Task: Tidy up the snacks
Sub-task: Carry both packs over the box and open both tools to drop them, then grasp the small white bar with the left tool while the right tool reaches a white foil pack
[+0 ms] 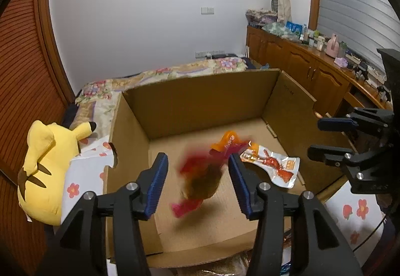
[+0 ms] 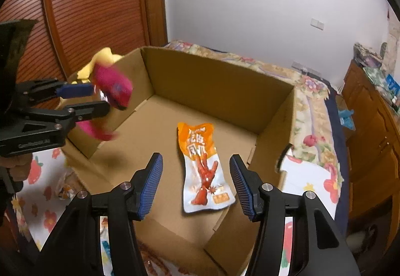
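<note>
Snacks sit in and over an open cardboard box (image 1: 200, 101) that rests on a bed with a flowered cover (image 1: 105, 96). One orange and white packet (image 2: 203, 168), printed with a red chicken foot, lies flat on the box floor, toward the right side in the left wrist view and between the right gripper's blue pads in the right wrist view.

A second snack, a red and pink packet (image 1: 200, 176), is blurred. In the left wrist view it appears between the two fingers of the left gripper (image 1: 198, 183), above the box floor with a shadow beneath it. In the right wrist view the same packet (image 2: 112, 96) is just beyond the left gripper's (image 2: 100, 98) fingertips, over the left wall of the box. Whether the pads touch it cannot be told; the jaws stand wide apart, with space on both sides of the packet.

The right gripper (image 2: 196, 183) hovers over the near part of the box with its jaws wide and nothing between them. In the left wrist view it (image 1: 315, 136) comes in from the right edge, over the right wall.

A yellow plush toy (image 1: 47, 171) lies on the bed just left of the box. A wooden cabinet (image 1: 300, 63) with bottles and small things on top runs along the far right wall.
</note>
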The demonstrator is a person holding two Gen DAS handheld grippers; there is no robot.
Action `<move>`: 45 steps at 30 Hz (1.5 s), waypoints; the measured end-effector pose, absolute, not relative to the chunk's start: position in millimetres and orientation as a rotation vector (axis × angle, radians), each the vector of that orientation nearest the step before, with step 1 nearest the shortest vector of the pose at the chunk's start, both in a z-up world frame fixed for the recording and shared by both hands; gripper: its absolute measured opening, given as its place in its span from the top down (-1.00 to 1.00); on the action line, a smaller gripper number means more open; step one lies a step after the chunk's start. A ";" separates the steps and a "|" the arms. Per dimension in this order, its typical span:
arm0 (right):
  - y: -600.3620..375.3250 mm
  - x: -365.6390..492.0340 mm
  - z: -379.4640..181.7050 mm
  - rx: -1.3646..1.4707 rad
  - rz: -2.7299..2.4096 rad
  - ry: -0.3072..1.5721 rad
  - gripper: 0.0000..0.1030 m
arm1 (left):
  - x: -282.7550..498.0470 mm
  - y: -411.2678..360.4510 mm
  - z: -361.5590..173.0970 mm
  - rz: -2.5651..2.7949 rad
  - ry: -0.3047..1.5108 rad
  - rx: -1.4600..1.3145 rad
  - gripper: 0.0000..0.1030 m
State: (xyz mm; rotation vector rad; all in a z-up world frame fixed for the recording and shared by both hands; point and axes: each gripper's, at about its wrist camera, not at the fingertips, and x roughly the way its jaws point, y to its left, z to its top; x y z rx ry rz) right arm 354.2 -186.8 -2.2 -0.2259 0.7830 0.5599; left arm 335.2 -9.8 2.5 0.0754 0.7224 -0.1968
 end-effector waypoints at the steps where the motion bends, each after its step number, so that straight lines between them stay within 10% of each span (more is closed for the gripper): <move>1: -188.9 349.5 0.9 -0.220 0.559 0.774 -0.10 | 332.7 -9.8 5.1 -0.201 0.717 0.072 0.02; 27: -216.8 217.2 -59.6 -0.107 0.515 0.792 -0.33 | 155.2 -28.9 -42.4 -0.316 0.674 0.115 -0.16; 45: -210.5 219.4 -116.1 -0.139 0.459 0.884 -0.35 | 122.4 -48.9 -108.4 -0.364 0.825 0.086 0.22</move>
